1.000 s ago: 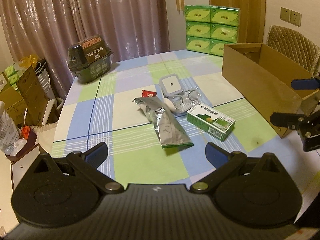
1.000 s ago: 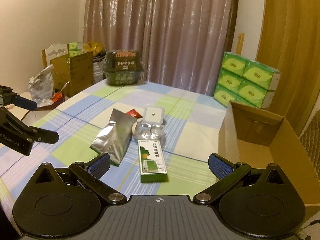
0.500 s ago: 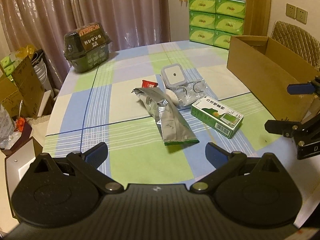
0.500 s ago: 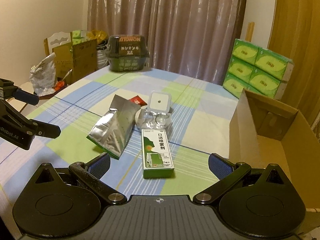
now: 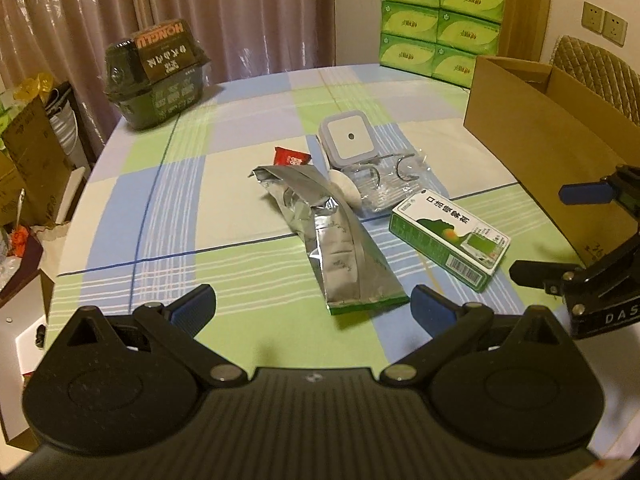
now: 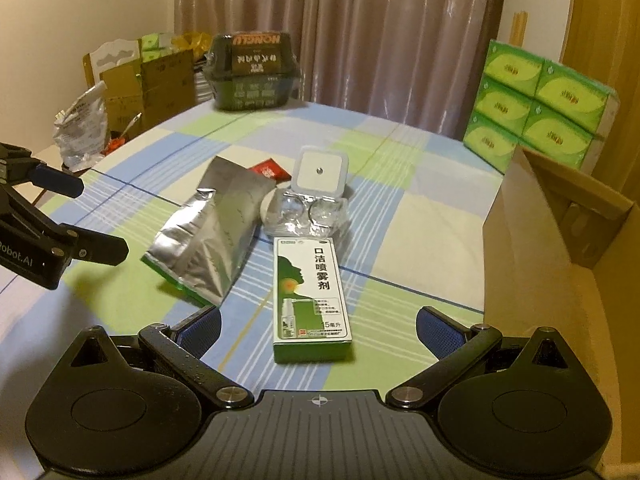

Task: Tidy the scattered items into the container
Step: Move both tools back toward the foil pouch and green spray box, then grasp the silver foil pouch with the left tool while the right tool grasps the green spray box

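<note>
Only the right wrist view looks into the cardboard box [image 6: 560, 264], open at the table's right edge; the left wrist view shows just its outer wall. The left gripper [image 5: 312, 312] has its jaws wide, holding nothing, with the near end of the silver pouch [image 5: 340, 240] lying between them, just beyond the tips. The right gripper [image 6: 318, 326] is also spread wide and holds nothing, the near end of the green spray box [image 6: 310, 292] lying between its jaws on the checked tablecloth [image 6: 400, 216].
</note>
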`<state>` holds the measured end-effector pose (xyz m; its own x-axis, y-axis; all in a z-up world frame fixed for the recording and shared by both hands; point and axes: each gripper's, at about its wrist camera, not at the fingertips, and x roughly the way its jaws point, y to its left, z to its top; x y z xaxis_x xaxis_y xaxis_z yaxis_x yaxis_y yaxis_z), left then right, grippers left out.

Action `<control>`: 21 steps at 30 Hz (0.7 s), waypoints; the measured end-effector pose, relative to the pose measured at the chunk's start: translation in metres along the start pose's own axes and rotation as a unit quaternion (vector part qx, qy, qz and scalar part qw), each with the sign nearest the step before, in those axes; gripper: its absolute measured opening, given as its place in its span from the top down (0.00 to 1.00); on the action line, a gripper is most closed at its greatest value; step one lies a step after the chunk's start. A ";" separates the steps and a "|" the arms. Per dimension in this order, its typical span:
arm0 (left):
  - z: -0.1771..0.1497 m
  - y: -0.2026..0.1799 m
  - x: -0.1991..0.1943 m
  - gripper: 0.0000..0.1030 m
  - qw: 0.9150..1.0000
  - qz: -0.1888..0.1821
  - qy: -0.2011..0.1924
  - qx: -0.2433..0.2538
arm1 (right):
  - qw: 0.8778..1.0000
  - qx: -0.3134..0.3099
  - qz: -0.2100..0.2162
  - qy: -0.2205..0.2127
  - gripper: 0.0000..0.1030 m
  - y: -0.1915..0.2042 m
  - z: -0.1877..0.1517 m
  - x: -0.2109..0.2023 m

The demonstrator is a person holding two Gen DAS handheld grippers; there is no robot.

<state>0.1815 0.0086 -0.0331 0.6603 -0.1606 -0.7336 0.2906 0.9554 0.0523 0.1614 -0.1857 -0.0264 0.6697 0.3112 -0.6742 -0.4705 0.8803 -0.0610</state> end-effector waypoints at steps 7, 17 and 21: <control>-0.001 0.000 0.026 0.01 1.000 -0.017 0.002 0.003 | 1.000 0.002 0.015 0.013 0.06 -0.008 0.001 0.022; 0.004 0.003 0.055 0.02 0.999 -0.040 -0.011 -0.007 | 0.999 -0.015 0.033 0.034 0.26 -0.006 -0.001 0.047; 0.006 0.001 0.063 0.04 0.999 -0.049 -0.018 -0.015 | 0.999 -0.013 0.036 0.037 0.30 -0.007 -0.002 0.054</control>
<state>0.2278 -0.0018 -0.0748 0.6537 -0.2616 -0.7101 0.3348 0.9415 -0.0387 0.1996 -0.1756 -0.0636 0.5902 0.3444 -0.7301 -0.5304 0.8473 -0.0291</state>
